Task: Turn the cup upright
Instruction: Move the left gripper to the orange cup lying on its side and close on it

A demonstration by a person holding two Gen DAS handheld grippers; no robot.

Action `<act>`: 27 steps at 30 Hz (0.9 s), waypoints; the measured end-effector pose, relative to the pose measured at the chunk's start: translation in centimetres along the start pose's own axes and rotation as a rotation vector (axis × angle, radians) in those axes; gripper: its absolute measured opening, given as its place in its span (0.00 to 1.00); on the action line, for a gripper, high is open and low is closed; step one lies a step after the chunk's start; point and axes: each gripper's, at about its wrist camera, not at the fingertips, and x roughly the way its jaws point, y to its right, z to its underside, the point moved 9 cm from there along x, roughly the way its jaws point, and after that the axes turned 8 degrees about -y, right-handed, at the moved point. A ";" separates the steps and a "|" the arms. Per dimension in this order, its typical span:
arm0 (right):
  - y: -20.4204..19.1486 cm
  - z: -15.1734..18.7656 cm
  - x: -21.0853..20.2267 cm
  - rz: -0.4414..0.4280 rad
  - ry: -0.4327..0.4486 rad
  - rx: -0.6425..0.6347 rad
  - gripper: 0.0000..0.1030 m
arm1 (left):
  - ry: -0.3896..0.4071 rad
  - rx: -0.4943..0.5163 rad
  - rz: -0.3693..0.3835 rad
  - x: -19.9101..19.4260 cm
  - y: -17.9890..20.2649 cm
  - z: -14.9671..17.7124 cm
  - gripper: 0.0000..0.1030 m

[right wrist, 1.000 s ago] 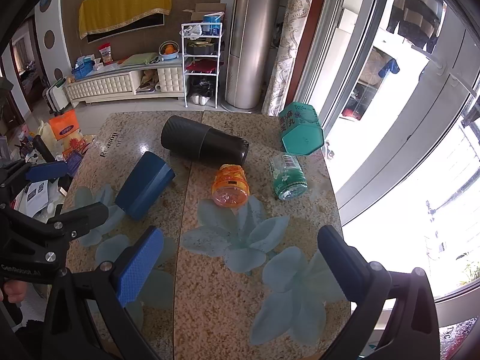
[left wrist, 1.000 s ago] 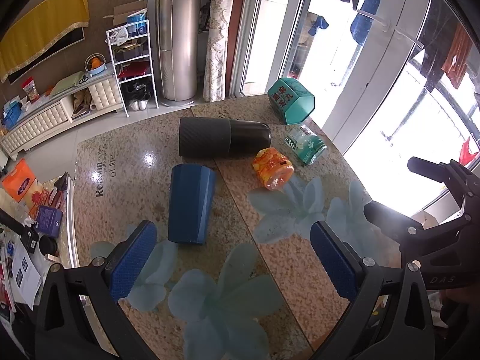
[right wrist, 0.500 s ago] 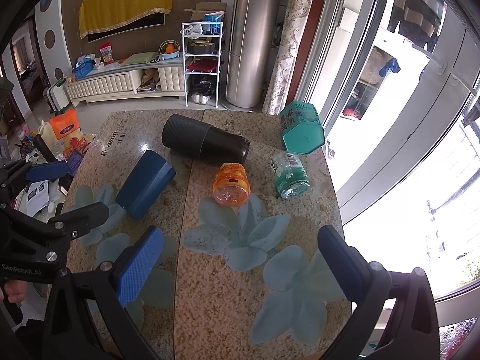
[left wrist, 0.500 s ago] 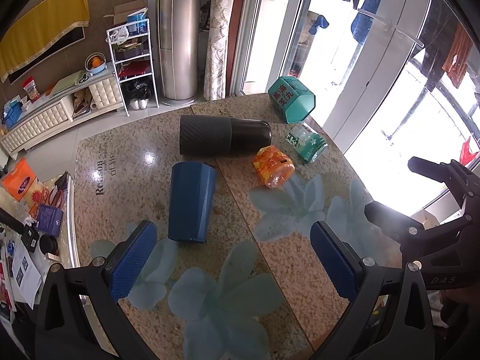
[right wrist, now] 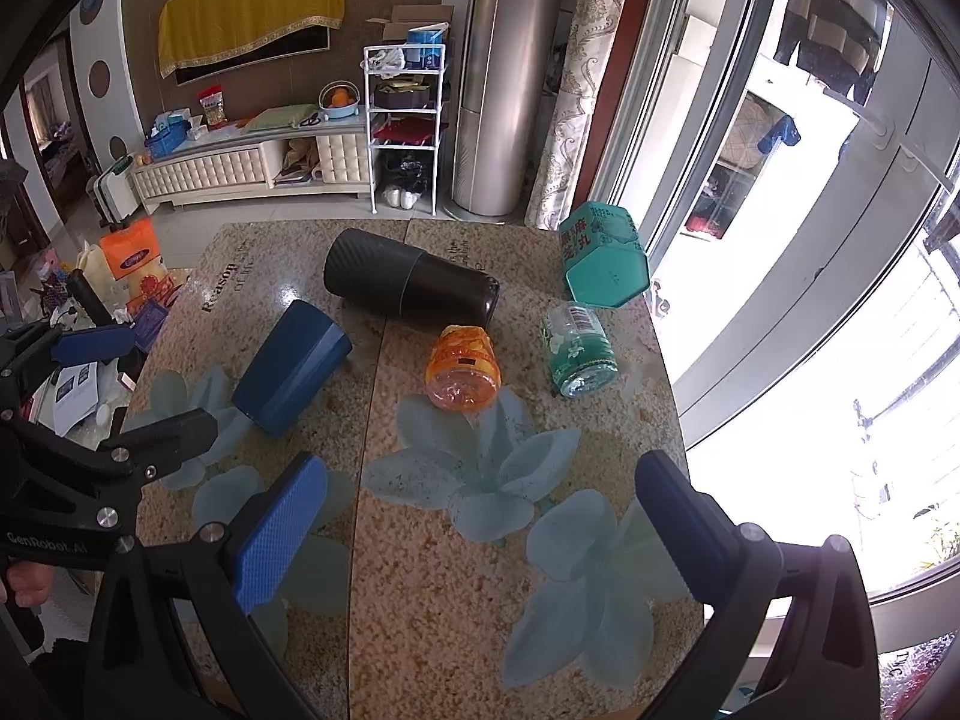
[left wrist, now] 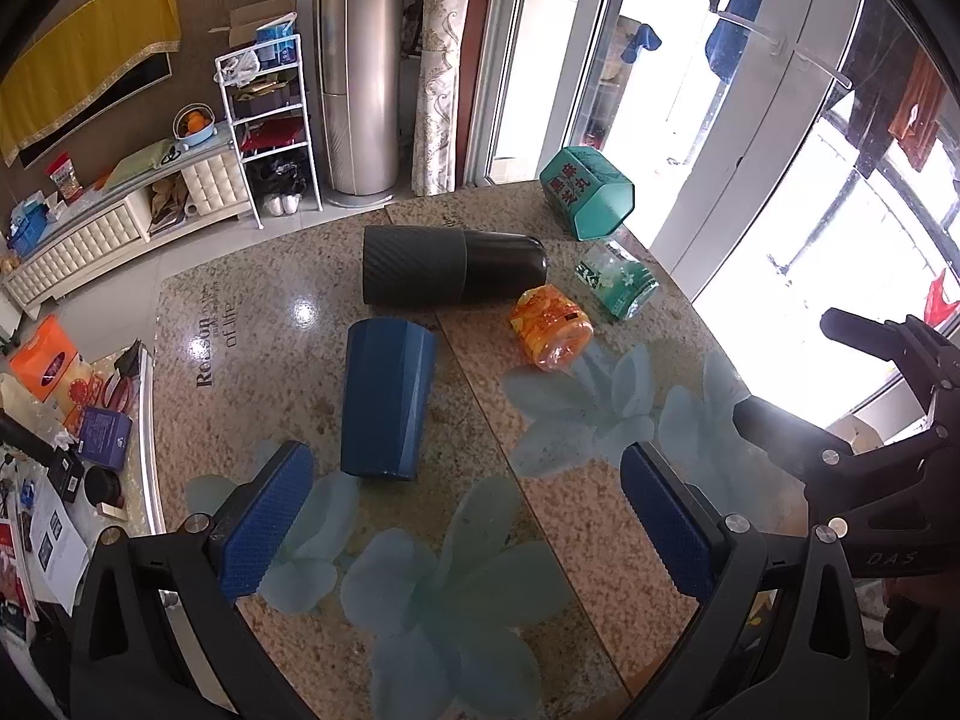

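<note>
The blue cup point(left wrist: 387, 399) is found lying on its side on the bench point(left wrist: 600, 516), its length running away from the left claw point(left wrist: 462, 516). Which end is the mouth cannot be told from either view. It is touched by nothing, so the flip is judged not yet begun.

Left claw: held above the near bench edge with its jaws spread wide and nothing between them. The cup lies just beyond its left pad and slightly to that side, so the claw is judged to be staged for an approach along the cup's axis.

Right claw point(right wrist: 480, 522): likewise spread wide and empty. It is held over the flower pattern, well apart from the cup, which is seen in that view at point(right wrist: 291, 369). It is judged to be kept clear so that the left claw has room.

Other items on the bench, all lying on their sides:
- black flask point(left wrist: 450, 267), just beyond the cup's far end;
- orange jar point(left wrist: 552, 330), near the flask's narrow end;
- green bottle point(left wrist: 618, 282), beside the jar;
- teal tin point(left wrist: 588, 192), at the far corner.

The flask lies near the cup's far end. Care is advised that it is not struck when the cup is swung upright. The cup's faceted sides are judged to offer flat faces for the pads.
</note>
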 end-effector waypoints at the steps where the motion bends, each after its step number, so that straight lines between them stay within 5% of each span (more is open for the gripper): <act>1: 0.0 0.0 0.0 0.000 -0.001 -0.001 1.00 | -0.002 0.001 -0.002 0.0 0.0 -0.1 1.00; 12: 2.0 0.6 1.8 -0.029 -0.064 -0.004 1.00 | -0.096 -0.077 0.026 2.5 0.9 -2.3 1.00; 24: 9.9 0.9 5.1 -0.075 -0.151 0.033 1.00 | -0.284 -0.209 0.073 10.6 4.9 -6.5 1.00; 27: 11.1 1.2 6.0 -0.097 -0.177 0.030 1.00 | -0.321 -0.232 0.034 13.1 5.6 -7.6 1.00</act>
